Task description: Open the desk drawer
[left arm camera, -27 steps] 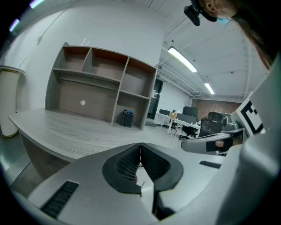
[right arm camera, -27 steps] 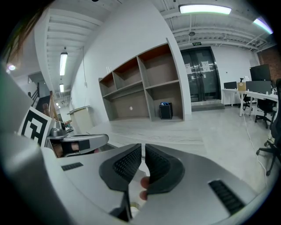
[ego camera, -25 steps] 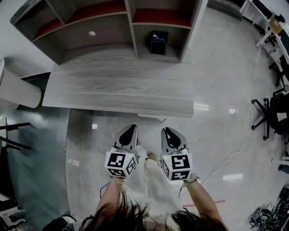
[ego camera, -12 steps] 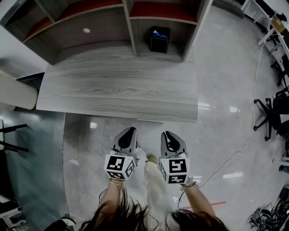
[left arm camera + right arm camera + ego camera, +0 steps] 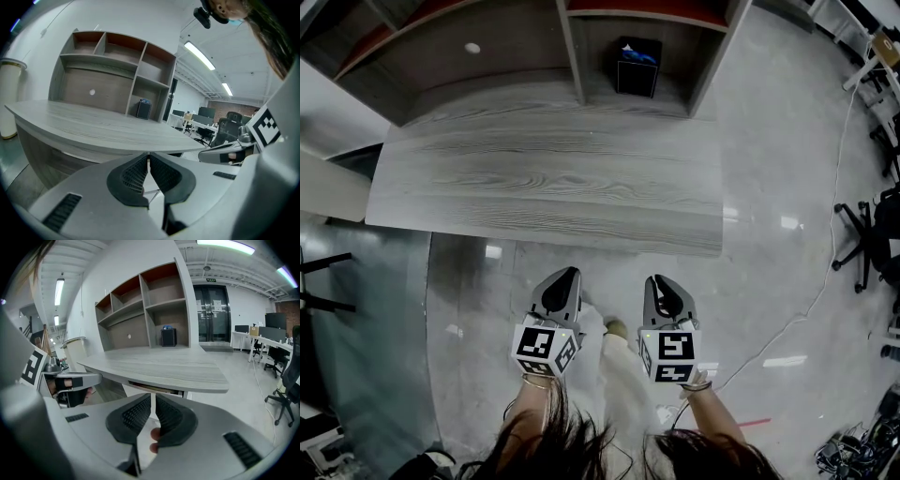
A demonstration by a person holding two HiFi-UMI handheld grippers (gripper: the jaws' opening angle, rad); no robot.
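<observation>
Both pairs are pinched fully together with nothing in them: the left tongs (image 5: 148, 157) and right tongs (image 5: 153, 397) hang side by side just short of the desk (image 5: 553, 178). The drawer (image 5: 154, 388) is tucked under the desktop's front edge, dead ahead of the right tongs' tips and a little above them, off to the right of the left ones. Can't spot a handle, so I'd guess you open one pair and hook the front panel's bottom lip. It looks like stiff laminate on runners: rigid, probably slick, so it should want a steady straight pull, not a yank.
</observation>
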